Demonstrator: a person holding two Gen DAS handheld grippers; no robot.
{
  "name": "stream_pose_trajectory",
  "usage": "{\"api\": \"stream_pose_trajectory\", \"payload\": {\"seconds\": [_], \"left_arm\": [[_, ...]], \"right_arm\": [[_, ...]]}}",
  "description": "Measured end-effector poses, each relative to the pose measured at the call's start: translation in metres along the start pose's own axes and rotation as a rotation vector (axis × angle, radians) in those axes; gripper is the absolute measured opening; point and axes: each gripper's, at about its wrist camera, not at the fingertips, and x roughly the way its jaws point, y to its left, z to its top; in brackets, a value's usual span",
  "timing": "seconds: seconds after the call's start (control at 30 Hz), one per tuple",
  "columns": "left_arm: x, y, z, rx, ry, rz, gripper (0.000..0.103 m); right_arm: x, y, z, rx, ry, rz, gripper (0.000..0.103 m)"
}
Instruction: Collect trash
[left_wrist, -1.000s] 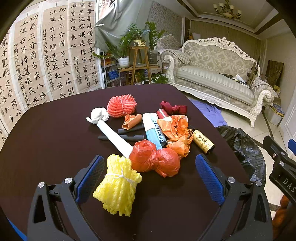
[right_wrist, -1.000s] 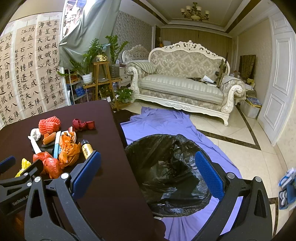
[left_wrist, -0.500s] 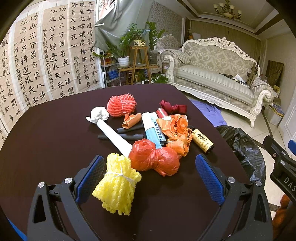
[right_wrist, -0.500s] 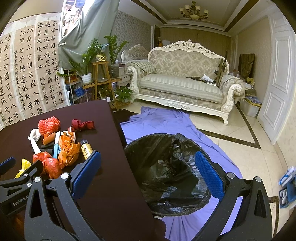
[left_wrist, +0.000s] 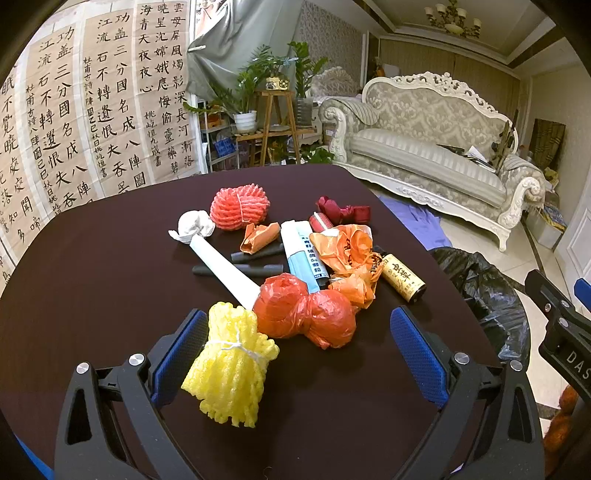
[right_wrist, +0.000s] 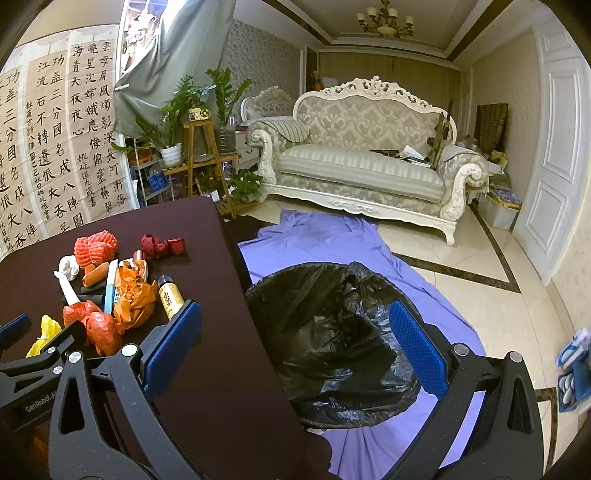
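Between the left tool's (left_wrist: 299, 350) unmoved, spread jaws, yellow foam net (left_wrist: 229, 363) sits slightly nearer.

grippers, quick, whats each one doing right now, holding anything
Left gripper: jaws open, holding nothing; the yellow foam net lies between them against the left pad.
Right gripper: jaws open, empty, above the black trash bag.

Your dark table (left_wrist: 85, 280) carries a cluster of trash: a yellow foam net (left_wrist: 231, 363), red plastic bag (left_wrist: 304, 315), white paper tube (left_wrist: 221, 264), orange bags (left_wrist: 349, 254), red foam net (left_wrist: 239, 206), gold-labelled bottle (left_wrist: 402, 282) (lying flat, nearest the right edge).
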Motion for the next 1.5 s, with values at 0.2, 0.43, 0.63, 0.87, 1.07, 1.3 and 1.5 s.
{"api": "stream_pose_trajectory", "payload": {"seconds": [0.2,0.43,0.63,0.87,1.07,1.3,1.5], "left_arm": [[0.001,-0.001,-0.001,0.0,0.0,-0.001,0.096],[0.001,-0.001,-0.001,-0.002,0.001,-0.003,0.096],[0.002,0.001,-0.005,0.0,0.005,0.001,0.096],[0.004,0.007,-0.017,-0.005,0.025,0.021,0.096],[0.002,0.014,-0.018,0.004,0.035,0.011,0.093],[0.008,0.02,-0.023,0.037,0.082,-0.013,0.072],[0.015,0.026,-0.027,0.068,0.122,-0.002,0.052]], "right_arm": [[0.001,0.001,-0.001,0.003,0.004,-0.004,0.099],[0.003,0.001,-0.002,0.012,0.013,-0.006,0.099],[0.002,0.008,-0.002,0.012,0.024,0.006,0.099],[0.001,0.021,-0.004,-0.004,0.026,0.026,0.098],[0.0,0.025,-0.004,-0.017,0.026,0.039,0.098],[0.004,0.029,-0.006,-0.019,0.044,0.067,0.097],[0.01,0.041,-0.006,-0.025,0.081,0.118,0.083]]}}
